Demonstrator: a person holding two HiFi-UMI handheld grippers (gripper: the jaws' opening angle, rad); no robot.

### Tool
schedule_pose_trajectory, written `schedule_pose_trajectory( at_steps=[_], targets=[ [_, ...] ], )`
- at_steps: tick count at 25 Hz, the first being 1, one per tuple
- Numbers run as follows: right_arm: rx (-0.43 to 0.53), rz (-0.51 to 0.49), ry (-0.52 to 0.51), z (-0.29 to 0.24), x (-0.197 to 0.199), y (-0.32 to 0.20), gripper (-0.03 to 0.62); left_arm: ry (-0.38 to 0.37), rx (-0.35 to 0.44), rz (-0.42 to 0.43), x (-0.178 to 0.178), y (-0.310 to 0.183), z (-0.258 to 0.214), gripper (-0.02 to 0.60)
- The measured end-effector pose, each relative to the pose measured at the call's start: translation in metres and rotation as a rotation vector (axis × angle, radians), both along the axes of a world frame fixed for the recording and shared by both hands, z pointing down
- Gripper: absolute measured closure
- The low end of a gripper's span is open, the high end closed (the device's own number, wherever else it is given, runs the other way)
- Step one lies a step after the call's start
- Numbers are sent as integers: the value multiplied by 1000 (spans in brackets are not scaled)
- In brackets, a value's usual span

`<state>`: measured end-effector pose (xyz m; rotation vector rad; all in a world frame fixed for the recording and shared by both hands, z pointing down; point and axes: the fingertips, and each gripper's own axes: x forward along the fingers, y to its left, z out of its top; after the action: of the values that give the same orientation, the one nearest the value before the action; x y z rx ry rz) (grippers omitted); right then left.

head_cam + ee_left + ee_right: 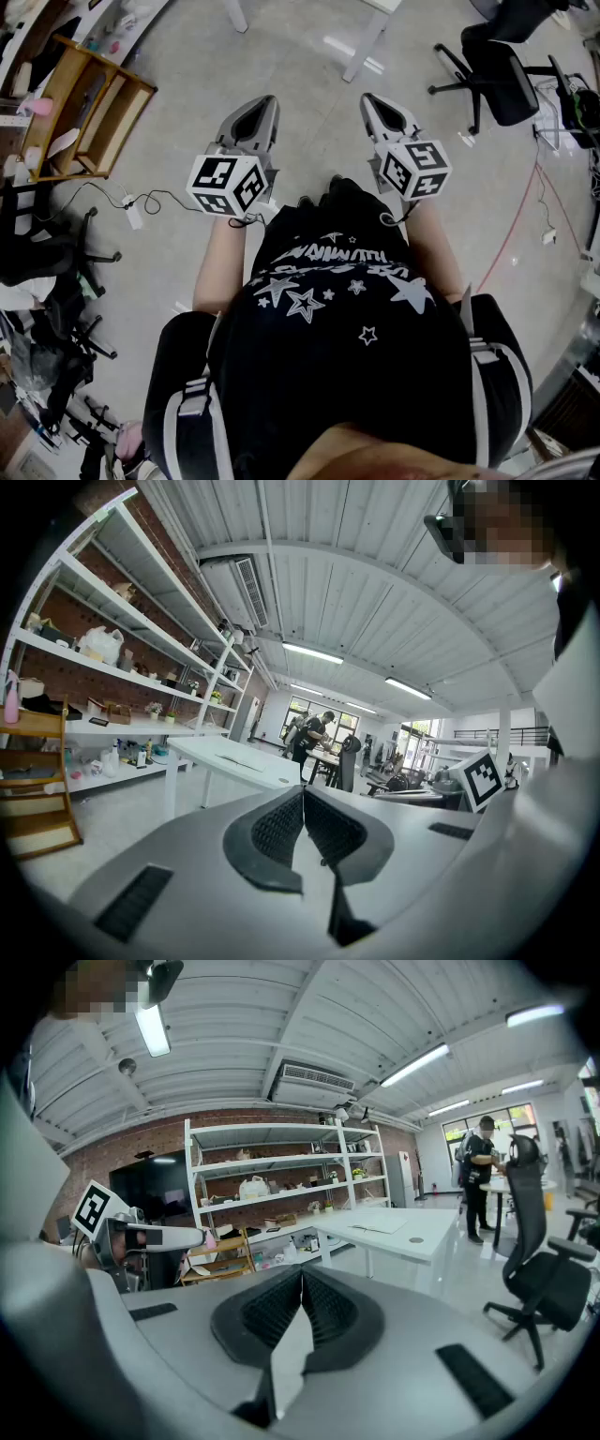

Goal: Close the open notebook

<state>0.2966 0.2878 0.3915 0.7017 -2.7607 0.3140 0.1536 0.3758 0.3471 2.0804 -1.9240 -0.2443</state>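
Both the left tongs [303,799] and right tongs [301,1279] are clenched on nothing, while the open white-paged notebook [378,1223] lies flat on the long white table [441,1227], well ahead of both, neither hand plainly nearer.

1. Head view: looks steeply down from head height, close over the left gripper [265,99] and right gripper [368,97], with the floor [309,56] beyond.
2. Left gripper view: sits just behind its own jaws, faces level across the room toward the white counter [234,755] and the wall shelving [112,621].
3. Right gripper view: sits likewise, faces the same counter [394,1232] and shelving [281,1162].
4. Caught in all three: the wooden rack [89,103].
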Motion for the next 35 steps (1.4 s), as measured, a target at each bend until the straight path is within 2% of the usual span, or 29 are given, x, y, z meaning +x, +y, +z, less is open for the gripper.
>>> schedule_pose_trajectory(
  at_steps=[8,16,25,35],
  targets=[
    [-14,42,5,6,-2,-23,586,0,-19,-41,-23,7,9,568],
    [4,20,8,8,-38,-71,586,-23,-30,-108,-57,-13,9,568],
    [-38,-1,-63,4,-91,-157,586,-75,-65,-152,-102,-89,-3,568],
    [-79,26,-102,5,-121,-271,586,-109,-99,-145,-140,-202,-12,568]
  ],
)
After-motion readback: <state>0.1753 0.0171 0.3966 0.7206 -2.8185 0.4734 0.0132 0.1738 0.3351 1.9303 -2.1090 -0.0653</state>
